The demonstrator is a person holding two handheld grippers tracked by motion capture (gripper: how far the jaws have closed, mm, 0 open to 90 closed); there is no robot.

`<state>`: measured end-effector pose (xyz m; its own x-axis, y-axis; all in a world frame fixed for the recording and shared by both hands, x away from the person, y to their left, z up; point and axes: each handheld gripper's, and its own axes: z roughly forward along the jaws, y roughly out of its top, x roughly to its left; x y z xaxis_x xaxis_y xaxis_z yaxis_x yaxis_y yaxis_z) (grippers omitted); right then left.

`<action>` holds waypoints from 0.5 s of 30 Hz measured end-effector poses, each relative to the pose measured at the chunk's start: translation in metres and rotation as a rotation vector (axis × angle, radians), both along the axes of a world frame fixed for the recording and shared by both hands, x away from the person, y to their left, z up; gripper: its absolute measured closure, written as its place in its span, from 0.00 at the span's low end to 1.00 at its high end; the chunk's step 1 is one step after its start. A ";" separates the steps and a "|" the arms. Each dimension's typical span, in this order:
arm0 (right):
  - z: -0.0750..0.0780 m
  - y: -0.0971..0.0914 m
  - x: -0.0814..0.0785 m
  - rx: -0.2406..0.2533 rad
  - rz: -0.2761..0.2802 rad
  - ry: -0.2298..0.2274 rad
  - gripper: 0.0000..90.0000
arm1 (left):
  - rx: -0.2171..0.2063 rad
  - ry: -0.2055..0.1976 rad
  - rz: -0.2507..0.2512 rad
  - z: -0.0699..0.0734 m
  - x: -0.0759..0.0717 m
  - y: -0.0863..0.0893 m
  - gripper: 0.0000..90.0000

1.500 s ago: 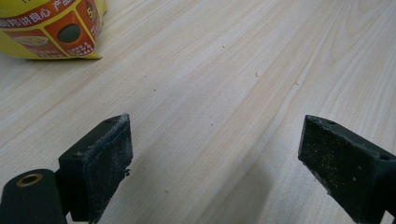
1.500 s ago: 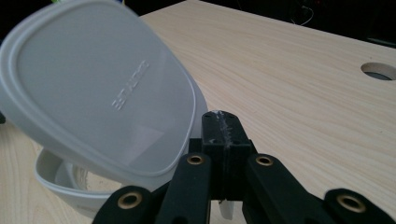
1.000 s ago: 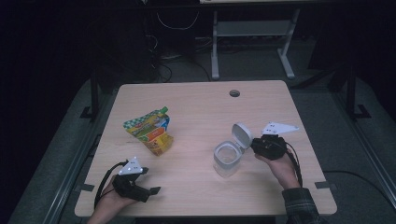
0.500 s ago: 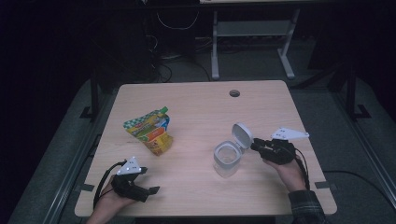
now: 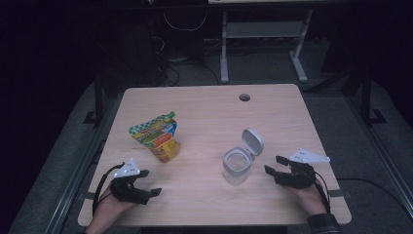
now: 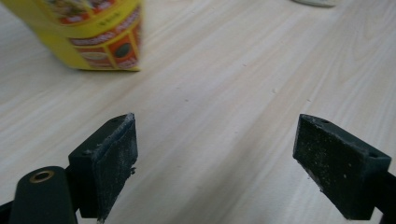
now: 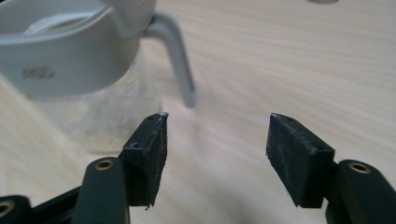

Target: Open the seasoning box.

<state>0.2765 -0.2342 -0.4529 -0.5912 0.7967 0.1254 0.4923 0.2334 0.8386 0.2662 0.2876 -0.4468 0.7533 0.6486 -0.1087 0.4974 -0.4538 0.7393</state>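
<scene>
A clear plastic container (image 5: 237, 166) with its white hinged lid (image 5: 253, 142) flipped up stands right of the table's middle. My right gripper (image 5: 272, 164) lies just right of it, low over the wood. Its jaws have just been opening and hold nothing; the container (image 7: 70, 60) sits ahead to their left in the right gripper view (image 7: 217, 156). A yellow and green snack pouch (image 5: 157, 136) lies left of centre. My left gripper (image 5: 151, 191) rests at the front left, open and empty, and in the left gripper view (image 6: 215, 168) the pouch (image 6: 93, 32) lies ahead.
The light wooden table (image 5: 209, 117) has a round cable hole (image 5: 244, 97) near its far edge. Beyond the table stand a white metal frame (image 5: 263, 39) and loose cables (image 5: 180, 29) on a dark floor.
My right gripper has let go of the container's lid, drawn back to the right and down toward the front, and its jaws have opened. The left gripper has stayed put.
</scene>
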 end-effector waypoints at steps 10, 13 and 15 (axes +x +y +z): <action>-0.005 0.007 -0.006 -0.011 0.028 0.015 0.41 | -0.072 -0.055 0.070 0.016 0.014 0.022 0.15; -0.006 0.008 -0.005 -0.015 0.031 0.015 0.41 | -0.103 -0.079 0.080 0.022 0.020 0.027 0.15; -0.006 0.009 -0.005 -0.014 0.031 0.018 0.41 | -0.111 -0.092 0.085 0.025 0.024 0.029 0.15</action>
<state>0.2713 -0.2254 -0.4590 -0.6135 0.7798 0.1249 0.4997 0.2608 0.8260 0.2899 0.3166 -0.4213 0.7061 0.6985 -0.1162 0.4585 -0.3259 0.8268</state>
